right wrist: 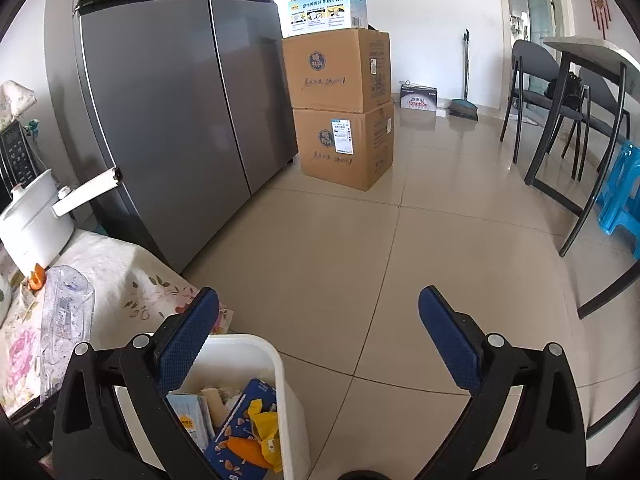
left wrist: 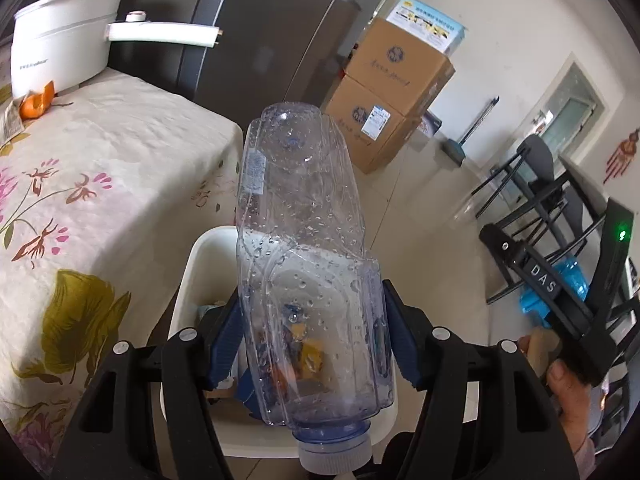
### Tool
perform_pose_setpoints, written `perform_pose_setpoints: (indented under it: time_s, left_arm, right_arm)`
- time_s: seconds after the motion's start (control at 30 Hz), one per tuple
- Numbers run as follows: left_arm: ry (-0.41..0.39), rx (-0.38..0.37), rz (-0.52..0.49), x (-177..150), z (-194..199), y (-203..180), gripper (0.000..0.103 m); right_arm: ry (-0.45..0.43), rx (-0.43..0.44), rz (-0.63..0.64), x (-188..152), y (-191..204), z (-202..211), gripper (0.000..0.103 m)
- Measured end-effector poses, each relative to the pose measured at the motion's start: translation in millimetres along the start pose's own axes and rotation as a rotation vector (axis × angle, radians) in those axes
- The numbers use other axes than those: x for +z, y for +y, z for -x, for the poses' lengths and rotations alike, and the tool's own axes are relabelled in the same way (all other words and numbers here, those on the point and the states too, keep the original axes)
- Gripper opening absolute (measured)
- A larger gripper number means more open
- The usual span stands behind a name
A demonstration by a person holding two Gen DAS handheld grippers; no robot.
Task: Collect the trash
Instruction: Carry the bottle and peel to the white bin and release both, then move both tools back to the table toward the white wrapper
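Fingers (left wrist: 394, 344) of the left gripper (left wrist: 310, 344) pinch a clear, droplet-speckled plastic bottle (left wrist: 304, 264), white cap toward the camera, above the white plastic trash bin (left wrist: 188, 276) beside the floral-clothed surface (left wrist: 100, 168). Right gripper (right wrist: 318, 344) fingers (right wrist: 450, 344) are spread, nothing between them; wrappers fill the bin (right wrist: 280, 368) below.

bottle (left wrist: 304, 264): clear, white cap | bin (right wrist: 256, 354): white | tablecloth (left wrist: 100, 168): cream, pink-olive floral

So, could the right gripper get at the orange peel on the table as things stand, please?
Probably not directly: the right gripper is open and empty, but the bottle in the left gripper stands between it and the orange peel.
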State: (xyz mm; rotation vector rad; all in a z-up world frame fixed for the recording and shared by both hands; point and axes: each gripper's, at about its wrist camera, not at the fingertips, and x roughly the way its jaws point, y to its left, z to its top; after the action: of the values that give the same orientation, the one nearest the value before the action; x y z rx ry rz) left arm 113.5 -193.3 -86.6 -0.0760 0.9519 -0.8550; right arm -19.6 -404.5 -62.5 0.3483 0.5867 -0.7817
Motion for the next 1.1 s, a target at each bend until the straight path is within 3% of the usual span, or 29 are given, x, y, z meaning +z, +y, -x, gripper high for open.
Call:
perform_pose_setpoints:
  time_s: [0.13,0.2,0.73,1.1]
  left_arm:
    - [-0.004,0.025,-0.036,0.4,-2.9,-6.6,0.064]
    - [-0.005,0.027,-0.035,0.4,-3.7,-8.7,0.072]
    - [-0.023,0.1,-0.029,5.7,-2.6,2.9,0.078]
    - [-0.16,0.388,-0.06,17.1,25.9,35.3,0.087]
  right_arm:
    - [0.006,-0.002,0.003,-1.7,0.3,-1.7,0.096]
    - [0.008,-0.002,0.006,-1.4,0.0,-2.9,0.096]
    - [0.024,0.035,0.049,-5.1,25.3,-6.3,0.096]
    - [0.03,0.085,0.156,-10.1,83.5,-9.5,0.096]
